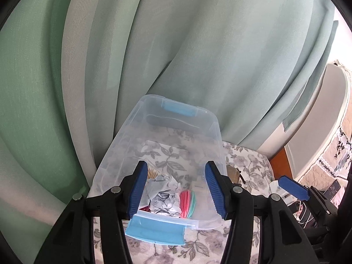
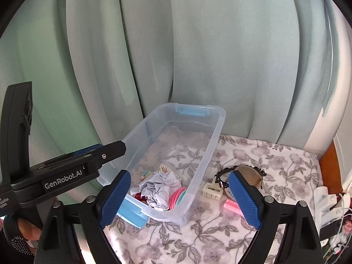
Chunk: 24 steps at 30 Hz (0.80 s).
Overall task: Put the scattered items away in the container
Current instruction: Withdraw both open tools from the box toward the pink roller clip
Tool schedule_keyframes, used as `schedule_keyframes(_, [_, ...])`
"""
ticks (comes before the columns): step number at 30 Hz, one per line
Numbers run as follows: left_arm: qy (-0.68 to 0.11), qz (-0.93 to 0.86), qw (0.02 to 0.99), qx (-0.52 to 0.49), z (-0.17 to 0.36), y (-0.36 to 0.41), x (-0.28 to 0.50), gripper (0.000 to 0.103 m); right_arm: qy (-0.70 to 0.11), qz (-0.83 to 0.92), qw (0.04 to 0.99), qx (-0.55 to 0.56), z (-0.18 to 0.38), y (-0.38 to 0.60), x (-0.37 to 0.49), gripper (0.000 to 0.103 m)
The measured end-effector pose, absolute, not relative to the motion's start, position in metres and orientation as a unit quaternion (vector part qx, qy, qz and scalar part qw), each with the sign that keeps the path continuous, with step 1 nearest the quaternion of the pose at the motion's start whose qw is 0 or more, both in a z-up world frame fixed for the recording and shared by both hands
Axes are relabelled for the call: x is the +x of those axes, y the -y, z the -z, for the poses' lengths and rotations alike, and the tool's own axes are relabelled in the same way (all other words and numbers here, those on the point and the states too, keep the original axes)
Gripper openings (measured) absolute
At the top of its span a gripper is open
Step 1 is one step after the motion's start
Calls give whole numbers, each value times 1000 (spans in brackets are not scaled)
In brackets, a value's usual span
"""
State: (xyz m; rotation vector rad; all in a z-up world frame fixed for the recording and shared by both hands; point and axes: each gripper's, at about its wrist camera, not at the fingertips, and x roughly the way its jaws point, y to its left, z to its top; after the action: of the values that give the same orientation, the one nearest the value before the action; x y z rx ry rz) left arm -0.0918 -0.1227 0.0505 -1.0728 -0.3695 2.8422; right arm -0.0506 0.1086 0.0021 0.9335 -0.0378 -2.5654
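A clear plastic container point(image 1: 216, 132) point(image 2: 205, 151) with blue latches stands on a floral cloth. In its near end lie crumpled paper point(image 1: 162, 195) point(image 2: 156, 189), pink and teal discs point(image 1: 187, 200) point(image 2: 177, 194) and cotton swabs point(image 1: 153, 171) point(image 2: 165, 168). My left gripper point(image 1: 176, 165) hovers open over that near end with nothing between its fingers. My right gripper point(image 2: 179, 173) is open wide and empty, spanning the container's right wall. Right of the container lie a cream hair claw point(image 2: 211, 190), a pink comb point(image 2: 233, 206), a brown-lensed pair of glasses point(image 2: 248, 173) point(image 1: 234, 173) and a black beaded band point(image 2: 221, 172).
Pale green curtains point(image 2: 198, 55) hang close behind the container. The floral cloth point(image 2: 275, 165) ends at a wooden edge point(image 2: 327, 165) on the right, where white plugs and cables point(image 2: 330, 200) lie. A person's hand point(image 2: 26, 228) holds the left gripper's body point(image 2: 66, 171).
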Motion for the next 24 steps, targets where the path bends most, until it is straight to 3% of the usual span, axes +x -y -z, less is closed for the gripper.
schedule_keyframes(24, [56, -936, 90, -337, -74, 20, -66, 56, 66, 938, 157, 302, -19, -204, -4, 93])
